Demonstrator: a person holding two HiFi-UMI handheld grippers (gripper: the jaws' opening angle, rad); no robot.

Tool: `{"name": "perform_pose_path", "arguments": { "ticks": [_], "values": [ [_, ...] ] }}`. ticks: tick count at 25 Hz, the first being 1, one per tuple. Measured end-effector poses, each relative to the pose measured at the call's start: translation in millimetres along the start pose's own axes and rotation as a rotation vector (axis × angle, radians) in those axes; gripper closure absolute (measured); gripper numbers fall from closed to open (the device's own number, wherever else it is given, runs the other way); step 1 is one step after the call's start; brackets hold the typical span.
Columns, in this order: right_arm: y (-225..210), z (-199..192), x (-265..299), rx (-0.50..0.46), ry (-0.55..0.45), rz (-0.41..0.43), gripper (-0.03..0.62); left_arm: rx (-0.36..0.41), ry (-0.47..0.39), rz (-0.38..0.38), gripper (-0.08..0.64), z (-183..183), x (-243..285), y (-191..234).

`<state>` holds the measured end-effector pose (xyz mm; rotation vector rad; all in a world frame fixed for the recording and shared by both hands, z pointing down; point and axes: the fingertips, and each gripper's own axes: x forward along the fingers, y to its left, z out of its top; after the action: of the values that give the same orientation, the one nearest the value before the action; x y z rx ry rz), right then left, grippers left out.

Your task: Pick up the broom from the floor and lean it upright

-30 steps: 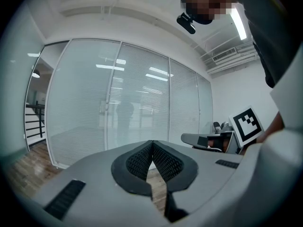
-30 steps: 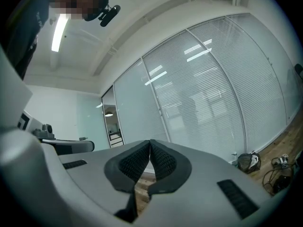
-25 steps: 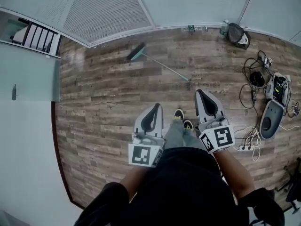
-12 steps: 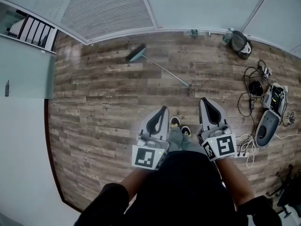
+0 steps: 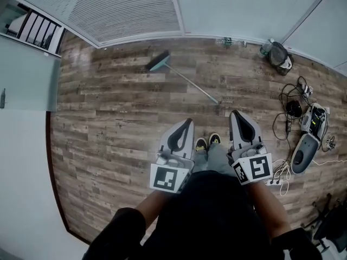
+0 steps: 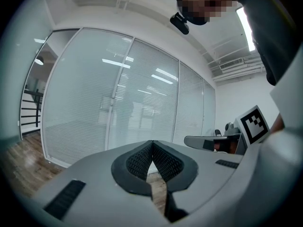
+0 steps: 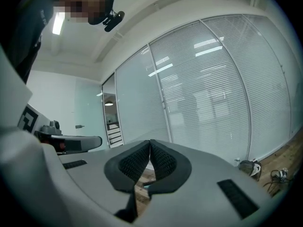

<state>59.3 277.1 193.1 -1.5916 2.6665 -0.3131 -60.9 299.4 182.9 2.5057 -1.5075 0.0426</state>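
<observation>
Holding left gripper [image 5: 187, 122] and right gripper [image 5: 237, 114] at lower centre, both clamped fully closed on nothing. Facing broom [image 5: 190, 83] flat on floorboards [image 5: 108, 118], upper centre, untouched.

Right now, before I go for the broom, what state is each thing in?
broom: lying flat on the floor, untouched, ahead of both claws
left claw: shut, empty
right claw: shut, empty
blinds: lowered
cables: loose on the floor, to the right

Wood-plank floor [image 5: 119, 112]; blinded glass walls [image 5: 130, 10]
</observation>
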Motion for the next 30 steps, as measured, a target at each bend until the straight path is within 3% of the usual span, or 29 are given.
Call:
{"name": "perform_pose_path", "arguments": {
  "ticks": [5, 18, 30],
  "values": [
    [-25, -2, 18, 0.028, 0.005, -0.01, 0.575, 0.013, 0.014, 0.001, 0.538, 2, 32, 5],
    [-119, 11, 67, 0.043, -0.032, -0.028, 0.575, 0.129, 0.0, -0.024, 0.538, 27, 140, 0],
    [-141, 5, 126, 0.05, 0.019, -0.016, 0.575, 0.083, 0.051, 0.016, 0.538, 21, 187, 38]
  ]
}}
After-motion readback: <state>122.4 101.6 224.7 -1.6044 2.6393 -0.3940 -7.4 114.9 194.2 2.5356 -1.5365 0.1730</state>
